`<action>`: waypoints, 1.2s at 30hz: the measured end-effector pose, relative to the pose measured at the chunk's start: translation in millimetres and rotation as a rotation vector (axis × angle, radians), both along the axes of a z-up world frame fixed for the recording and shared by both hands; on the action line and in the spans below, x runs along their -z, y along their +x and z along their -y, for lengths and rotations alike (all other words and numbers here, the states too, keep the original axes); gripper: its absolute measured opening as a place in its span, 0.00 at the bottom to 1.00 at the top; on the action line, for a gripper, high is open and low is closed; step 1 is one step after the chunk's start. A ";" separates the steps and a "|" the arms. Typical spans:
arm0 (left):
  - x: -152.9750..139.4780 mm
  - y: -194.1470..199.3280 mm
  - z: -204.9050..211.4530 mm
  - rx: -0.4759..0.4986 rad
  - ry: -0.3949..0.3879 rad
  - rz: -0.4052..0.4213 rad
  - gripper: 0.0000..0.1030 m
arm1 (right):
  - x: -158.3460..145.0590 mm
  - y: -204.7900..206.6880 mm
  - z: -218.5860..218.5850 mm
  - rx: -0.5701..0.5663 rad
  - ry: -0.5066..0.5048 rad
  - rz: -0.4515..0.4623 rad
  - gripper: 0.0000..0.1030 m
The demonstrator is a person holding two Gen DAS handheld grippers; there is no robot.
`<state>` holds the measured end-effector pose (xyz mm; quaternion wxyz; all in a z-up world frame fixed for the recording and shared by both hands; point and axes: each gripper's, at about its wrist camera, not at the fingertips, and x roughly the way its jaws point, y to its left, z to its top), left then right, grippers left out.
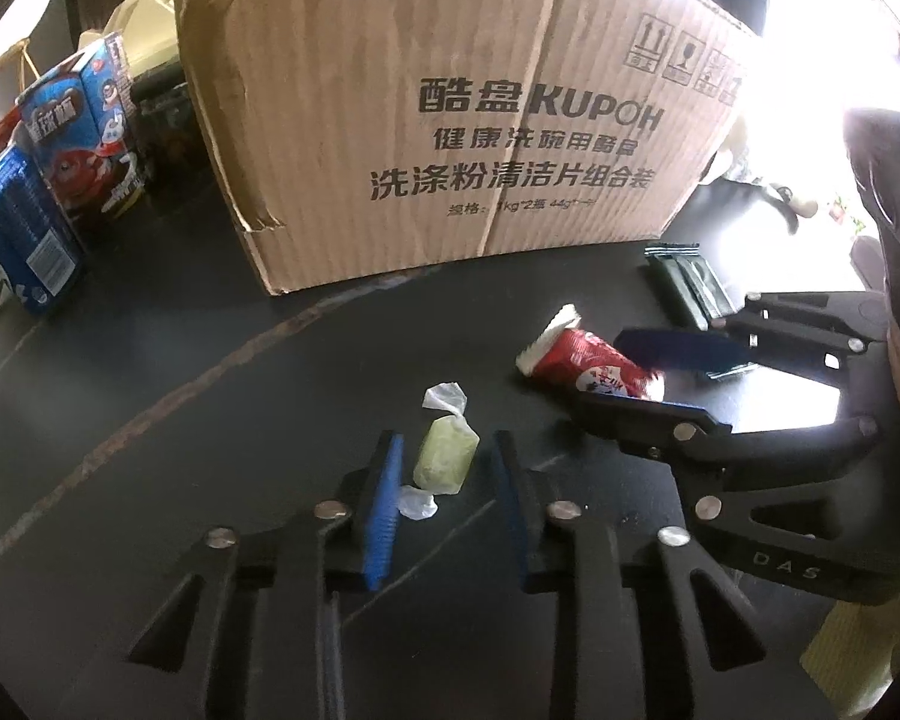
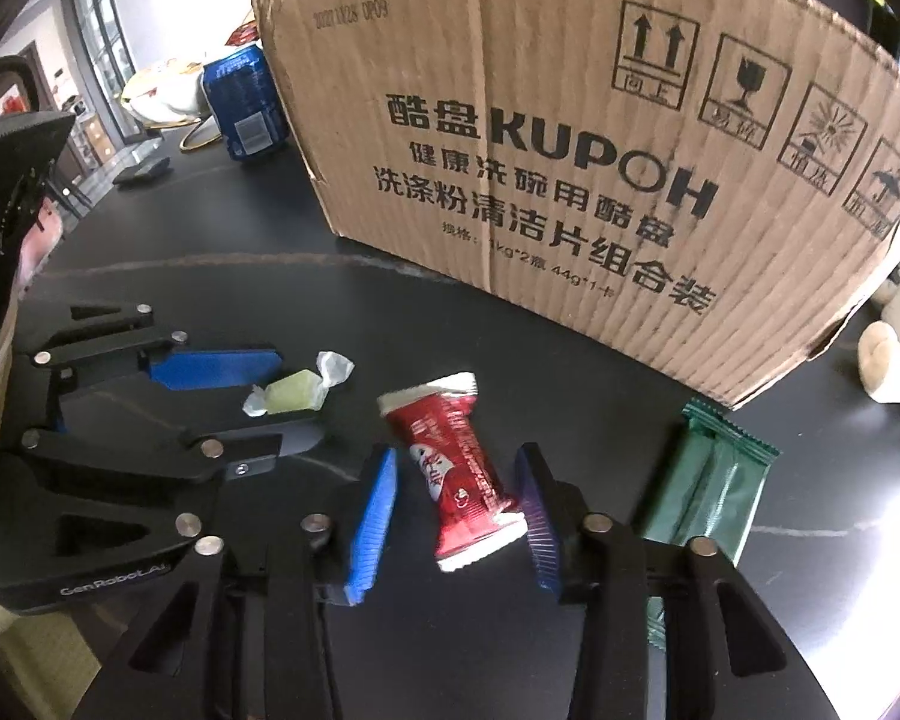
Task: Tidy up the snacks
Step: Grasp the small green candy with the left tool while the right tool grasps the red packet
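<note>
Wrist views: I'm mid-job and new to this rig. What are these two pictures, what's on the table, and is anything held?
No robot arm: a person holds a two-finger gripper in each hand, each with a fisheye camera looking along its fingers. One picture is from the left gripper, one from the right gripper. On the black table stand a cardboard box and blue snack boxes. The left jaws are shut on the green candy. The red packet lies between the open right jaws, not clamped. The dark green packet lies untouched.
</note>
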<state>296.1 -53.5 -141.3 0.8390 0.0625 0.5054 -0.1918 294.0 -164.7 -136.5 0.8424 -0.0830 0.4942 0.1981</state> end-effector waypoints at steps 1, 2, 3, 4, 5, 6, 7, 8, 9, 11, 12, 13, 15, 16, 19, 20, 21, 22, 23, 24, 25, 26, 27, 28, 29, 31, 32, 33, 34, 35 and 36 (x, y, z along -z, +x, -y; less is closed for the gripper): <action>0.2 -0.7 -1.8 0.000 -0.002 -0.002 0.21 | 0.7 0.2 -1.3 -0.002 0.002 -0.003 0.30; 0.4 -0.5 -2.1 -0.003 -0.004 -0.003 0.21 | 1.0 -0.7 -1.7 0.001 0.004 -0.001 0.27; 0.5 -0.4 -2.5 -0.005 -0.007 -0.004 0.21 | 1.1 -1.6 -1.6 0.005 0.004 0.001 0.25; 0.8 -0.6 -2.3 -0.005 -0.010 -0.005 0.20 | 0.9 -2.2 -1.3 0.007 0.004 0.004 0.25; 1.2 -1.0 -3.2 -0.006 -0.011 -0.004 0.20 | 0.6 -3.5 -1.8 0.009 0.006 0.008 0.25; 1.7 -2.3 -4.5 -0.011 -0.010 -0.002 0.20 | 0.4 -4.2 -2.1 0.011 0.007 0.008 0.25; 1.1 -3.0 -4.9 -0.014 -0.011 -0.001 0.20 | 0.4 -5.2 -2.6 0.015 0.008 0.009 0.24; 0.4 -3.9 -5.2 -0.017 -0.016 -0.002 0.20 | -0.2 -6.5 -3.1 0.019 0.011 0.012 0.24; -1.1 -5.1 -5.6 -0.021 -0.019 0.000 0.20 | -0.9 -7.8 -3.7 0.025 0.013 0.015 0.24; -5.8 -6.5 -3.9 -0.026 -0.020 0.006 0.20 | -3.0 -10.0 -4.9 0.032 0.017 0.020 0.24; -8.5 -8.1 -5.0 -0.028 -0.022 0.010 0.20 | -4.9 -11.3 -5.3 0.037 0.021 0.024 0.24; -12.3 -10.4 -8.7 -0.031 -0.026 0.014 0.20 | -7.4 -12.5 -4.9 0.041 0.024 0.029 0.24; -18.2 -13.7 -11.2 -0.037 -0.030 0.023 0.20 | -13.0 -16.3 -2.7 0.049 0.030 0.042 0.24; -21.6 -15.9 -12.1 -0.040 -0.032 0.029 0.20 | -15.7 -18.4 -1.4 0.053 0.032 0.049 0.24; -28.4 -21.1 -13.9 -0.044 -0.035 0.037 0.20 | -21.7 -22.0 -2.4 0.058 0.032 0.061 0.22; -30.8 -23.4 -14.3 -0.045 -0.035 0.039 0.20 | -23.3 -24.1 -2.5 0.061 0.032 0.065 0.20; -32.5 -24.8 -14.1 -0.045 -0.035 0.041 0.20 | -24.2 -24.6 -2.0 0.061 0.031 0.066 0.20; -34.0 -26.5 -14.5 -0.047 -0.036 0.043 0.20 | -24.7 -26.4 -2.8 0.057 0.029 0.063 0.20; -35.2 -27.8 -14.0 -0.046 -0.038 0.043 0.20 | -24.5 -27.6 -3.3 0.055 0.031 0.058 0.20; -36.3 -26.8 -12.8 -0.047 -0.039 0.043 0.20 | -23.7 -28.7 -3.4 0.054 0.036 0.050 0.20; -37.1 -28.4 -12.8 -0.048 -0.040 0.044 0.20 | -22.6 -29.5 -3.8 0.054 0.039 0.043 0.20; -37.8 -30.2 -13.3 -0.049 -0.041 0.044 0.20 | -21.6 -30.6 -2.8 0.056 0.039 0.038 0.20; -37.9 -30.3 -13.7 -0.049 -0.042 0.043 0.20 | -20.6 -31.5 -2.0 0.057 0.038 0.037 0.18; -37.7 -31.9 -13.8 -0.049 -0.042 0.043 0.20 | -19.0 -31.8 -2.1 0.058 0.036 0.033 0.17; -37.0 -31.7 -13.4 -0.049 -0.043 0.041 0.20 | -17.2 -32.2 -2.3 0.055 0.036 0.025 0.14; -35.5 -31.6 -12.2 -0.053 -0.044 0.038 0.20 | -14.1 -33.8 -4.0 0.051 0.027 0.023 0.14; -34.3 -32.5 -11.9 -0.054 -0.045 0.036 0.20 | -14.1 -35.0 -4.9 0.050 0.021 0.030 0.14; -33.3 -32.6 -12.1 -0.057 -0.047 0.033 0.20 | -14.4 -35.9 -4.7 0.049 0.022 0.033 0.14; -31.6 -33.5 -13.0 -0.058 -0.049 0.031 0.20 | -14.7 -35.6 -4.2 0.055 0.027 0.036 0.14; -31.0 -34.0 -13.5 -0.058 -0.052 0.029 0.20 | -14.5 -34.4 -3.8 0.063 0.035 0.030 0.14; -30.4 -34.5 -13.7 -0.058 -0.052 0.030 0.20 | -14.4 -33.8 -2.6 0.070 0.041 0.025 0.15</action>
